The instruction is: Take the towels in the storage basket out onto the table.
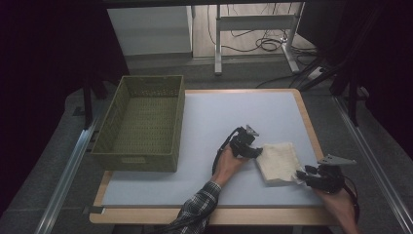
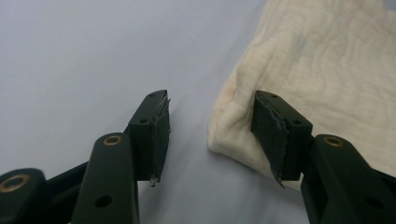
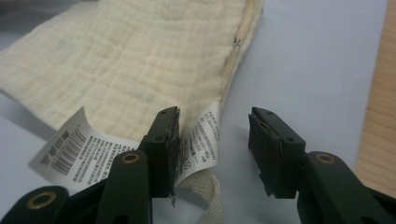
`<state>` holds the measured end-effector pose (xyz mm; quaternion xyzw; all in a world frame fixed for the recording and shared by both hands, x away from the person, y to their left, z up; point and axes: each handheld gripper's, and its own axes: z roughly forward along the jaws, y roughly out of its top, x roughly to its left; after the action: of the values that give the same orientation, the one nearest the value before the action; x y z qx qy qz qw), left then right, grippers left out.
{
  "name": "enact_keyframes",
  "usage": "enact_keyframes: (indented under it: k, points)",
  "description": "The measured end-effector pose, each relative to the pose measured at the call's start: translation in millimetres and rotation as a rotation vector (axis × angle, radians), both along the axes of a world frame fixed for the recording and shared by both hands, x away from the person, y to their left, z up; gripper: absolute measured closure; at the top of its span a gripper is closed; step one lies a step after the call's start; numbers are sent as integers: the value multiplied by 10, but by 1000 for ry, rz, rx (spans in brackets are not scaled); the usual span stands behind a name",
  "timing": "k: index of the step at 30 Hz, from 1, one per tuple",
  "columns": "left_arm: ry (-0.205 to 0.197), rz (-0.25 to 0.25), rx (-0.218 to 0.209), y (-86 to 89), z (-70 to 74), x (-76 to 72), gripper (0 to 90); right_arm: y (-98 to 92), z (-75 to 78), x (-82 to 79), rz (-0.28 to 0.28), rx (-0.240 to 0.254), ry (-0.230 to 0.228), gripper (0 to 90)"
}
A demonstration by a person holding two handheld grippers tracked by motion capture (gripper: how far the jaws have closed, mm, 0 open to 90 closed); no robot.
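Observation:
A folded cream cloth (image 1: 278, 162) lies flat on the pale table mat near its front right. My left gripper (image 1: 255, 150) sits at the cloth's left edge. In the left gripper view it (image 2: 210, 133) stands open, with the rounded corner of the cloth (image 2: 327, 60) partly between the jaws and up against the right one. My right gripper (image 1: 301, 175) is at the cloth's near right corner. There it (image 3: 212, 144) is open too, with a white care label (image 3: 203, 140) and a cream hanging loop (image 3: 205, 191) of the cloth (image 3: 140, 60) between the jaws.
An olive woven basket (image 1: 141, 122) stands on the left part of the table, with nothing in it. The mat's bare middle (image 1: 219, 112) lies between the basket and the cloth. The wooden table rim (image 3: 378, 93) runs close beside the right gripper. A desk frame and cables lie beyond the far edge.

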<state>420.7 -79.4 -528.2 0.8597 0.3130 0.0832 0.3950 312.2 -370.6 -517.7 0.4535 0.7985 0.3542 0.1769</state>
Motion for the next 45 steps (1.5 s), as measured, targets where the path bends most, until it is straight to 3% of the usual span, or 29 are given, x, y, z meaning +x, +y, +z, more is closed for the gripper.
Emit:
enact_keyframes:
  k: [2, 6, 8, 10, 14, 17, 18, 21, 27, 35, 45]
  points:
    - [28, -8, -32, 20, -26, 16, 501, 5, -13, 0, -5, 12, 4, 534]
    - [54, -36, -48, 26, -26, -6, 626, 33, -3, -9, -19, 5, 22, 554]
    - [79, -61, -60, 30, -28, -15, 717, 45, 10, -11, -18, 2, 37, 611]
    - [127, -74, -87, 53, -35, 15, 788, 52, 12, -14, 13, 51, 80, 764]
    - [146, -87, -96, 62, -36, 34, 829, 39, 9, -4, 18, 85, 106, 814]
    - [95, -98, -69, 49, -11, -6, 853, 21, 14, 13, 23, 102, 121, 826]
    - [64, -101, -70, 49, 3, -31, 857, 33, 31, 6, 26, 98, 113, 829]
    - [32, -99, -98, 86, 73, -45, 857, 57, 60, -16, 33, 96, 92, 829]
    - [-5, -84, -81, 182, 250, -51, 850, 136, 217, -41, 77, 127, 56, 828]
    - [-45, -44, -68, 388, 400, -44, 846, 381, 402, -16, 145, 114, 22, 825]
    - [-77, -3, -40, 632, 565, -58, 842, 640, 486, 57, 205, 144, 12, 823]
